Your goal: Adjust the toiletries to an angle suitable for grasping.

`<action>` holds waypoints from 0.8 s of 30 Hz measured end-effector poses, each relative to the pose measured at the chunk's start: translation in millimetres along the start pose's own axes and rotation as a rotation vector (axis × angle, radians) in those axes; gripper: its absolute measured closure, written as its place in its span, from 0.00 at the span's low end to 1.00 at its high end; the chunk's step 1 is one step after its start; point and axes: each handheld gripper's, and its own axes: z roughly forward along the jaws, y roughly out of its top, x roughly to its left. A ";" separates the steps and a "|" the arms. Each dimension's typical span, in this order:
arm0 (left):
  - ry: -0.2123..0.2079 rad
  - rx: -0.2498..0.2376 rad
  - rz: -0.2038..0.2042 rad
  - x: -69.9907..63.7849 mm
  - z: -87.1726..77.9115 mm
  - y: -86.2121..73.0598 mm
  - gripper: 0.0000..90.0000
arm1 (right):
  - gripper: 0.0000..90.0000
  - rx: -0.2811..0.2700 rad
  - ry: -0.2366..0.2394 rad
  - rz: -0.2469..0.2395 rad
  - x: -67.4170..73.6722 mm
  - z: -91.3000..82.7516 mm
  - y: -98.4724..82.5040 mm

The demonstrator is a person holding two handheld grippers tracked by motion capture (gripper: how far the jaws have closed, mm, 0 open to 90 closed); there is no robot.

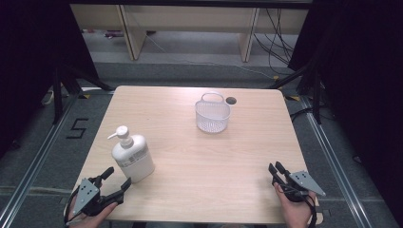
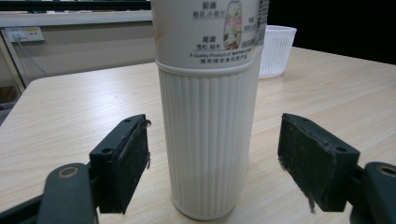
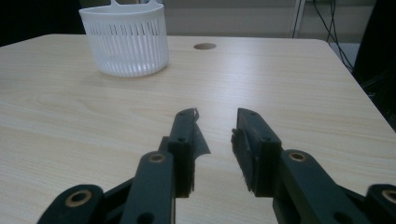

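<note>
A white pump bottle (image 1: 133, 159) stands upright near the table's front left. My left gripper (image 1: 119, 175) is open just in front of it. In the left gripper view the bottle's ribbed body (image 2: 208, 116) stands between the two wide-spread jaws, with a gap on each side and neither pad touching it. A white slotted basket (image 1: 212, 116) with a handle sits at the far middle of the table. My right gripper (image 1: 274, 166) rests at the front right. Its jaws stand a narrow gap apart with nothing between them (image 3: 215, 126), pointing toward the basket (image 3: 126, 44).
The light wooden table (image 1: 199, 161) has a round cable hole (image 1: 231, 100) just right of the basket. The basket (image 2: 277, 49) shows behind the bottle in the left gripper view. Dark curtains, wooden furniture legs and cables lie beyond the far edge.
</note>
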 end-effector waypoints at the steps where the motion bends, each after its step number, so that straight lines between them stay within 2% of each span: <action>1: 0.000 -0.002 -0.001 -1.5 -2.2 0.5 0.28 | 0.76 0.008 -0.004 -0.020 -0.7 -0.5 0.1; 5: 0.011 -0.014 0.001 -8.8 -11.8 3.9 0.39 | 0.76 0.010 0.013 -0.018 0.8 0.0 0.0; 6: 0.006 -0.021 -0.008 -10.3 -13.1 4.8 0.44 | 0.76 0.011 0.003 -0.008 1.9 -0.1 -0.2; 7: 0.000 -0.021 -0.013 -11.2 -14.8 6.3 0.49 | 0.76 0.013 0.001 -0.023 0.9 -0.2 0.1; 10: -0.011 -0.035 -0.016 -12.3 -16.5 9.5 0.67 | 0.76 0.013 0.005 -0.024 0.9 1.2 -0.2; 11: -0.010 -0.033 0.002 -12.6 -17.2 13.6 0.73 | 0.76 0.017 0.022 -0.025 0.9 1.4 0.4; 13: 0.003 -0.030 0.012 -11.5 -15.9 16.7 0.85 | 0.76 0.019 0.011 -0.032 1.0 0.8 0.6; 15: -0.015 -0.052 0.010 -9.9 -12.3 18.8 0.93 | 0.75 0.016 0.015 -0.033 0.8 1.2 0.6; 16: -0.015 -0.052 0.010 -9.9 -12.3 18.8 0.95 | 0.75 0.016 0.015 -0.033 0.8 1.2 0.6; 17: -0.017 -0.030 0.025 -10.3 -11.1 21.9 0.96 | 0.75 0.009 0.012 -0.034 0.7 2.7 0.2; 18: -0.018 -0.032 0.021 -10.9 -9.1 22.5 0.97 | 0.75 0.006 0.014 -0.028 1.0 3.2 0.1; 19: -0.025 -0.044 0.024 -10.3 -6.1 22.7 0.98 | 0.74 0.033 0.009 -0.014 2.4 1.4 0.9; 20: -0.018 -0.024 0.029 -9.8 -6.0 23.6 0.99 | 0.74 0.030 0.003 -0.025 2.0 2.3 0.5; 21: -0.027 -0.039 0.025 -9.4 -2.7 23.4 0.99 | 0.74 0.033 0.008 -0.017 2.6 2.3 0.5; 22: -0.022 -0.021 0.028 -9.0 -2.4 24.3 0.99 | 0.74 0.029 0.012 -0.026 2.4 2.5 0.6; 24: -0.028 -0.023 0.027 -8.7 -0.2 24.5 0.99 | 0.74 0.033 0.015 -0.023 2.7 2.1 0.9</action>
